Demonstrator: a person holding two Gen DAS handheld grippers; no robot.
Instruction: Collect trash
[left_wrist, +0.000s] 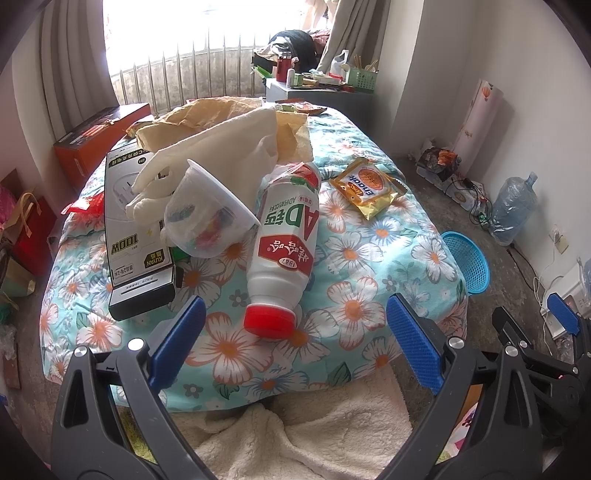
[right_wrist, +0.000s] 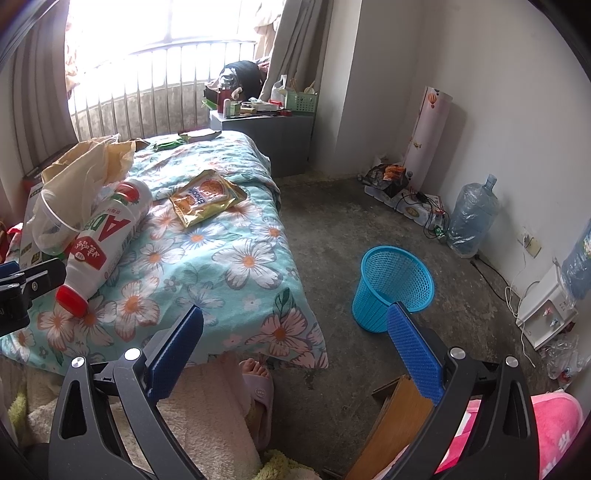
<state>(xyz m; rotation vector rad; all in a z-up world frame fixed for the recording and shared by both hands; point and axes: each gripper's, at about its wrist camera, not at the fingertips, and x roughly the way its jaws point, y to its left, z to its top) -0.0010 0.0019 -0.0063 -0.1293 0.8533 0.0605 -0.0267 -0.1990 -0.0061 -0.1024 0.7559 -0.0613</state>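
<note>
A white AD calcium milk bottle (left_wrist: 282, 254) lies on the floral bedspread (left_wrist: 369, 258), red cap between the spread, empty left gripper (left_wrist: 295, 332) fingers.

Both my grippers spread wide, nothing held.

My left gripper (left_wrist: 295, 343) hovers low at the foot of the bed (left_wrist: 369, 258), jaws apart, blue pads (left_wrist: 413, 343) bare. My right gripper (right_wrist: 295, 350) hangs just beside that bed's corner, jaws equally wide, with my slippered foot (right_wrist: 258, 384) below it.
</note>
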